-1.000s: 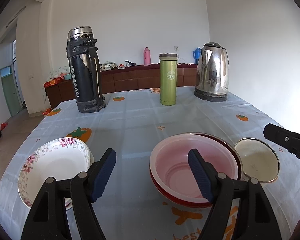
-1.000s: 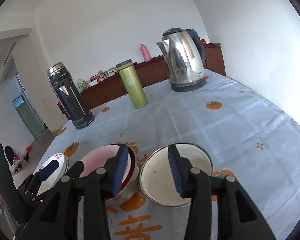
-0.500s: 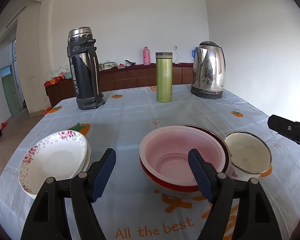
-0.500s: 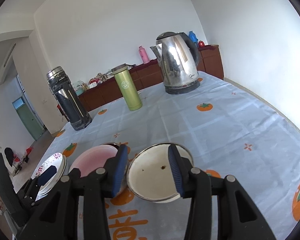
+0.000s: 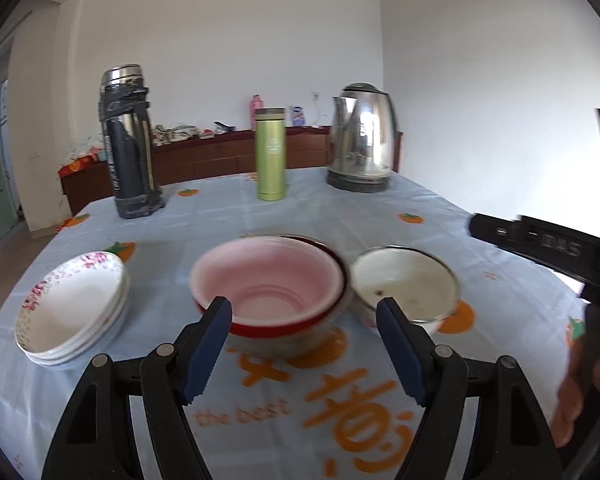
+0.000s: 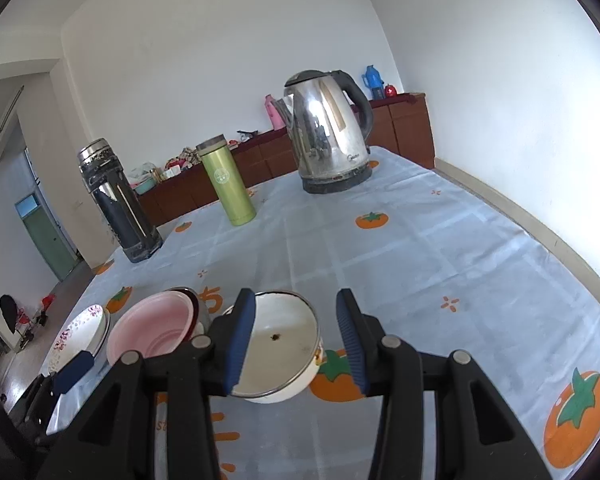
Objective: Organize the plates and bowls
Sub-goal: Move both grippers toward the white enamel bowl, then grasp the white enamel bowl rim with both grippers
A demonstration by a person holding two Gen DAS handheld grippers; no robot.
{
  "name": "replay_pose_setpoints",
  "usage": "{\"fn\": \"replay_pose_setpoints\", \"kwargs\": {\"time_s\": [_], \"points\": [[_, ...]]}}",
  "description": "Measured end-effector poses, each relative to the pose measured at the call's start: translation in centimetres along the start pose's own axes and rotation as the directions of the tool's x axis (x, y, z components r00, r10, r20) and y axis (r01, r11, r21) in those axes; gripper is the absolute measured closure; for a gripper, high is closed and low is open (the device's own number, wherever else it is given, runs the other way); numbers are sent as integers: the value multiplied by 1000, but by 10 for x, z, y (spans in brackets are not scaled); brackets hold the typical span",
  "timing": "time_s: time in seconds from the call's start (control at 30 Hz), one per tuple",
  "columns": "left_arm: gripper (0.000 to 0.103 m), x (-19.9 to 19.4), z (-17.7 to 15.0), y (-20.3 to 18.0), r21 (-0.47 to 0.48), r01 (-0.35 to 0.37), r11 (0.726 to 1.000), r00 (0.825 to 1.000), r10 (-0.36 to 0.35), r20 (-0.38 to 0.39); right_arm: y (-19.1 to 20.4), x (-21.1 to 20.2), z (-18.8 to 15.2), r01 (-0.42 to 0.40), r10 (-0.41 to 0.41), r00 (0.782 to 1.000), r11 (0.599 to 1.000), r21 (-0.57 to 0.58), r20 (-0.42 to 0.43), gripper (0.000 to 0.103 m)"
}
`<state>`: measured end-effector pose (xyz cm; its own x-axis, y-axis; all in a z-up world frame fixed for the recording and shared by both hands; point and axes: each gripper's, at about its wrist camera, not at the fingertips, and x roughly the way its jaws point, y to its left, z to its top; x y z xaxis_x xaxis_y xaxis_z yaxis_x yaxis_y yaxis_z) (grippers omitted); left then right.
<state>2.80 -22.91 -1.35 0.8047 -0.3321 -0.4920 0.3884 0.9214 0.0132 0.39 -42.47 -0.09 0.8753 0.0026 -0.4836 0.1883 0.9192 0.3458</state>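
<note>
A pink bowl sits nested in a red bowl at the middle of the table. Close to its right stands a white enamel bowl, and to its left a stack of floral plates. My left gripper is open and empty, its tips just short of the pink bowl. My right gripper is open and empty too, with the enamel bowl on the cloth just beyond its tips. The right wrist view also shows the pink bowl and the plates.
At the back of the table stand a dark thermos, a green flask and a steel kettle. The right gripper's body and a hand fill the right edge. Bare tablecloth lies to the right.
Both grippers have drawn back toward the near table edge. The pink bowl no longer lies between the left fingers, and the enamel bowl has slid left and farther from the right fingers. No dish moved.
</note>
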Motion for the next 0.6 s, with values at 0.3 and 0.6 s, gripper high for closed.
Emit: {"fn": "replay_pose_setpoints", "kwargs": {"time_s": [0.3, 0.6], "points": [[27, 6, -10, -31, -64, 97, 993, 990, -103, -102, -14, 3, 1, -12, 12, 999, 1000, 3, -30, 59], [27, 22, -8, -42, -189, 89, 978, 985, -115, -132, -31, 16, 1, -50, 52, 994, 998, 25, -99, 59]]}}
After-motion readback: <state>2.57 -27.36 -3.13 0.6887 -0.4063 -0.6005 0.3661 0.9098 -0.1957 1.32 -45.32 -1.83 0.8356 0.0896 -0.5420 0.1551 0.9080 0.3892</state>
